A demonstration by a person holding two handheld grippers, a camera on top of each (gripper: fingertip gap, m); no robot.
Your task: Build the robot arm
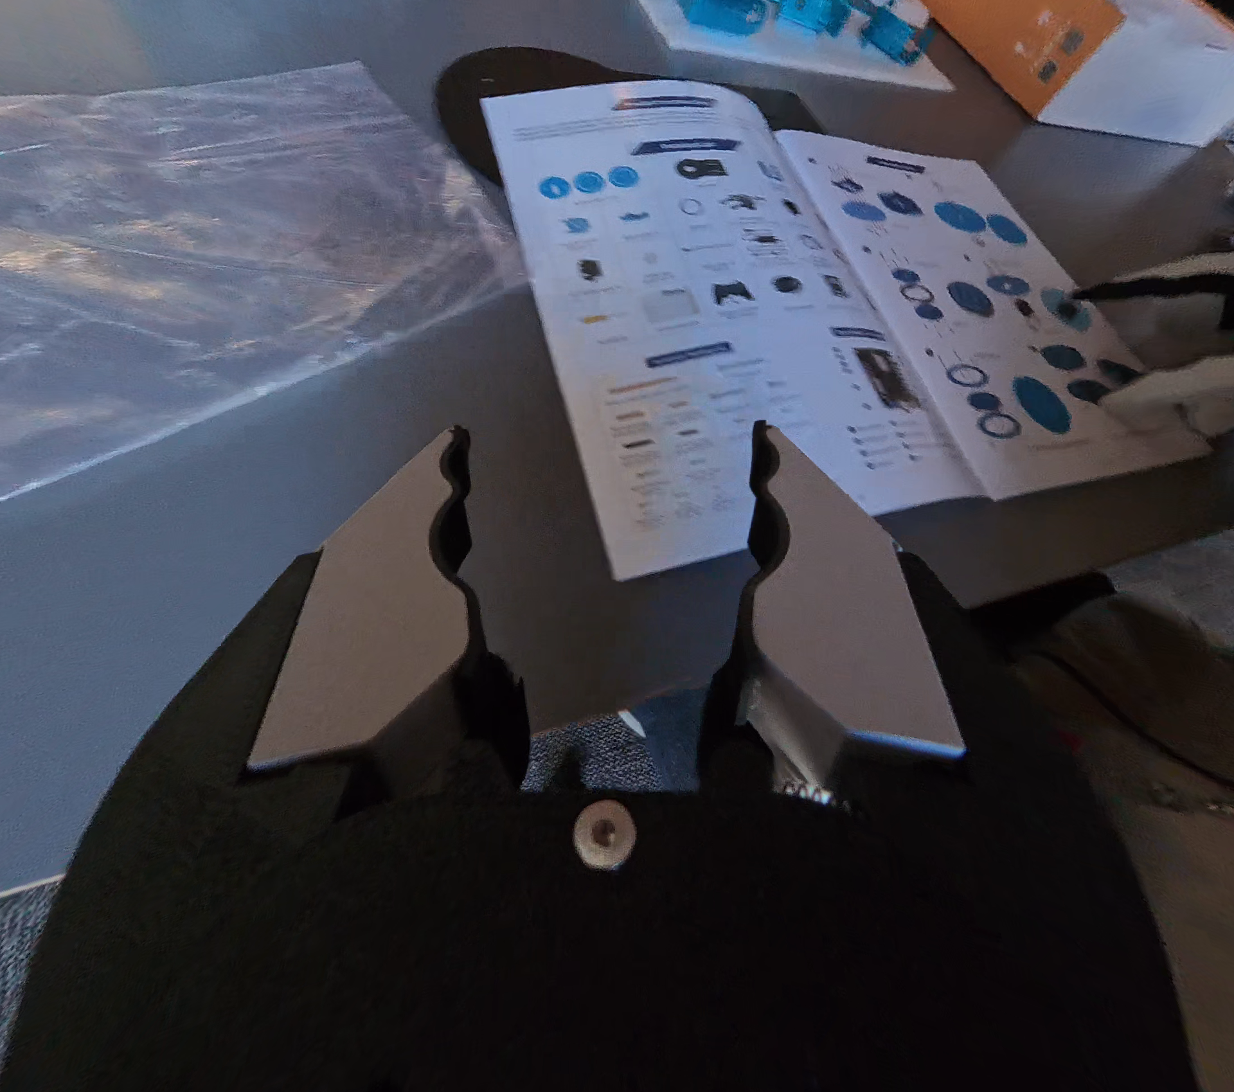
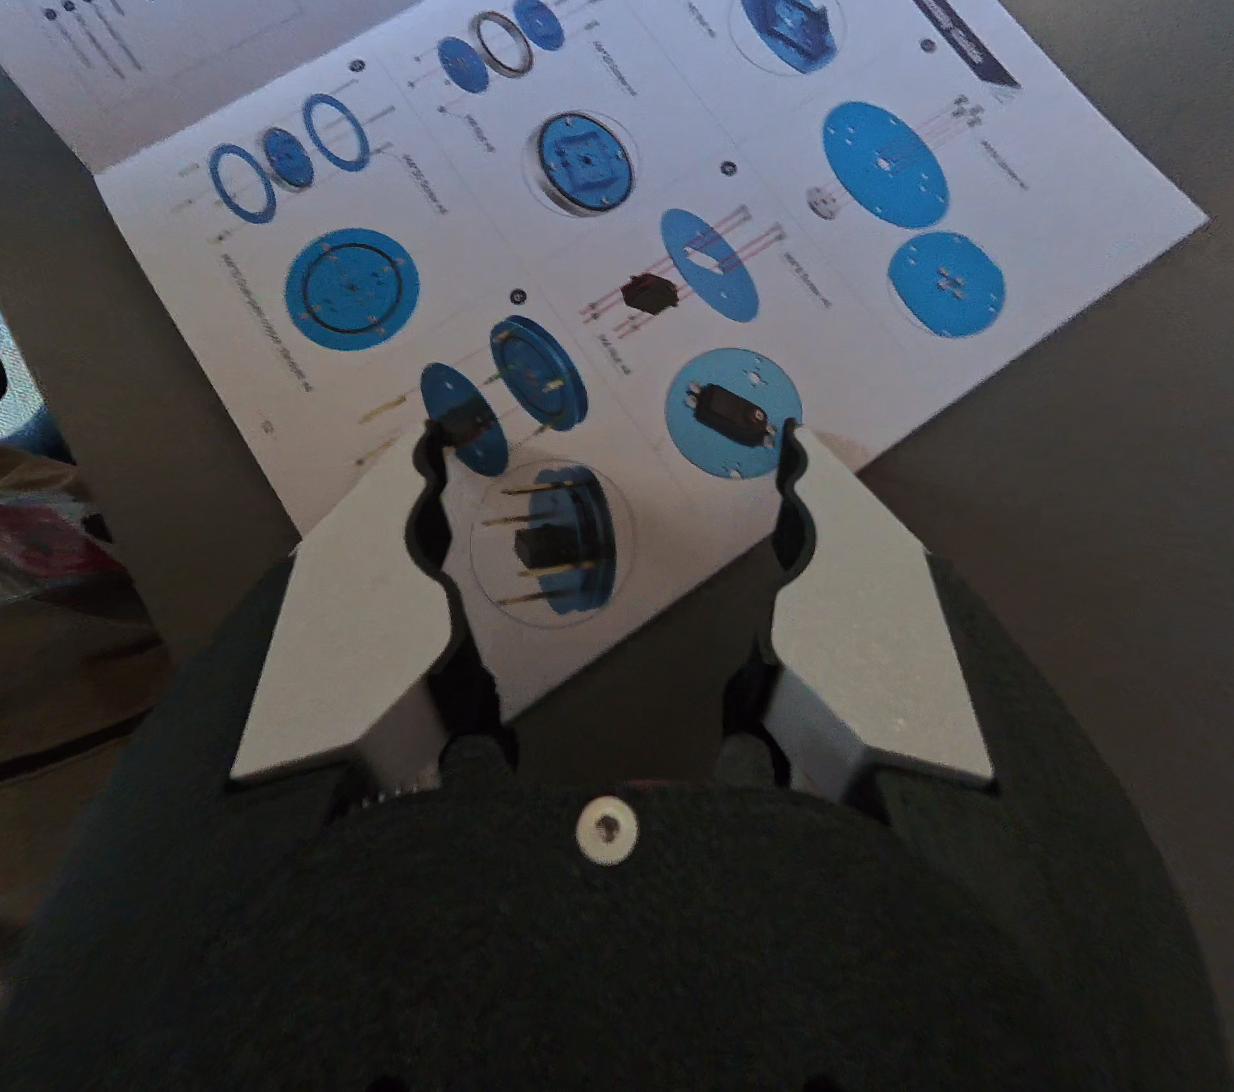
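A smooth grey counter (image 1: 200, 626) fills most of both views, catching soft, cool light with a pale sheen across its top. Beneath its near edge lies speckled grey carpet (image 1: 601, 753). The far end of the room is dark and blurred beyond telling.

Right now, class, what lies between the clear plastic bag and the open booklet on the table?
In the left wrist view, only bare grey table separates the bag from the booklet; farther back, a flat black disc pokes from under the booklet.
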